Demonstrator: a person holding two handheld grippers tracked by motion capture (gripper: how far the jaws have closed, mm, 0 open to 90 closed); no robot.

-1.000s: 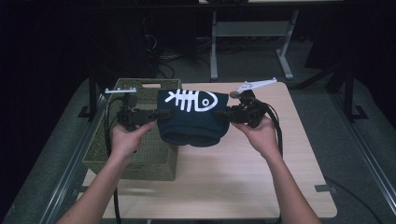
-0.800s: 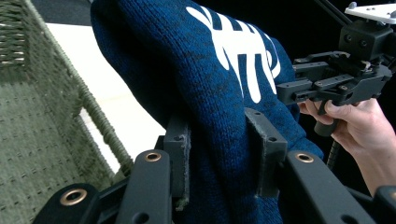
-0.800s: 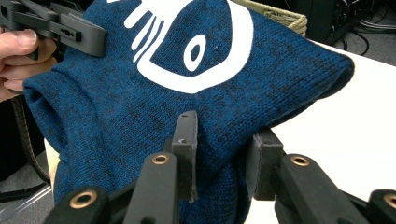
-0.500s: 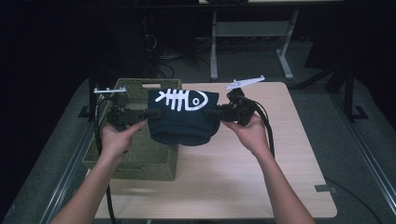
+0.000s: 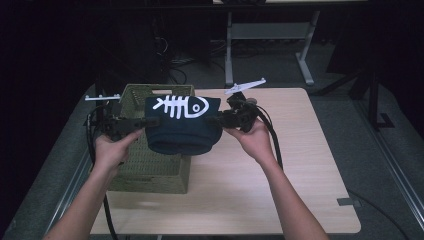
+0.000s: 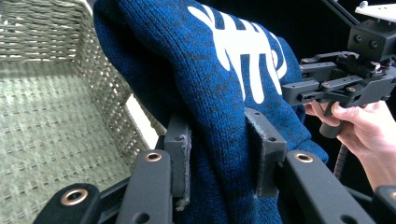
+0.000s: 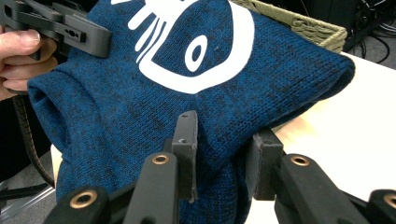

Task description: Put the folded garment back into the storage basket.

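Both grippers, left (image 5: 142, 121) and right (image 5: 216, 120), pinch opposite edges of the folded blue sweater (image 5: 182, 125), held above the wicker basket (image 5: 150, 167). Uneven lowering could drape it over the basket's rim.

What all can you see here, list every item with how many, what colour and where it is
sweater: one, dark blue knit with a white fish-skeleton print, folded, held up between both grippers over the basket's right part
basket: one, olive-green woven, on the table's left side
table: one, light wood top, middle of the high view
desk frame: one, grey metal legs, on the floor beyond the table
left gripper: one, black, jaws shut on the sweater's left edge
right gripper: one, black, jaws shut on the sweater's right edge
hands: two, bare forearms, each holding a gripper
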